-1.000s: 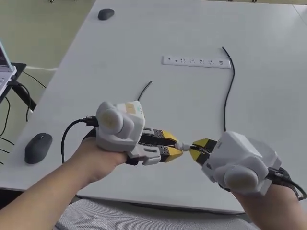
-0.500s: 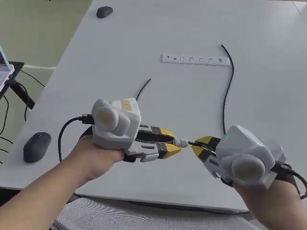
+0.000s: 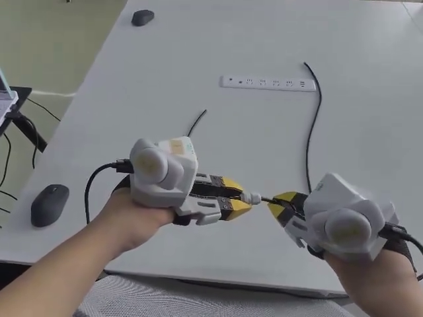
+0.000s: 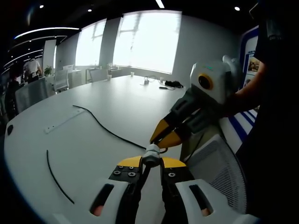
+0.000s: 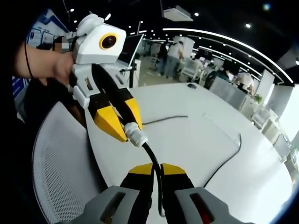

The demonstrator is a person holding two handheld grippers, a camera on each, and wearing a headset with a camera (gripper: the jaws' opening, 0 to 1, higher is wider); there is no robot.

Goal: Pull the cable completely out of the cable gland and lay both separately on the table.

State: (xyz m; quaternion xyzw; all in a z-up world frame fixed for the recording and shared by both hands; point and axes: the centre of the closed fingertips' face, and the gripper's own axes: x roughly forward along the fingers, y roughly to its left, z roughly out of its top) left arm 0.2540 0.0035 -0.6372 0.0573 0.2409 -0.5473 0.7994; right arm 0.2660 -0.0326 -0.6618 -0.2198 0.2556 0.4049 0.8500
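Well on the near side of the power strip (image 3: 268, 83), above the table's (image 3: 370, 59) front edge, the left gripper (image 3: 243, 199) had its yellow-tipped jaws closed on the white cable gland (image 3: 251, 197), which stuck out toward the right gripper (image 3: 274, 203). That claw was clamped on the black cable (image 3: 264, 198), a short straight stretch of which ran between the two tools and seemingly entered the gland, though the joint was too small to judge. A loose black wire (image 3: 197, 123) lay between the strip and the left gripper.
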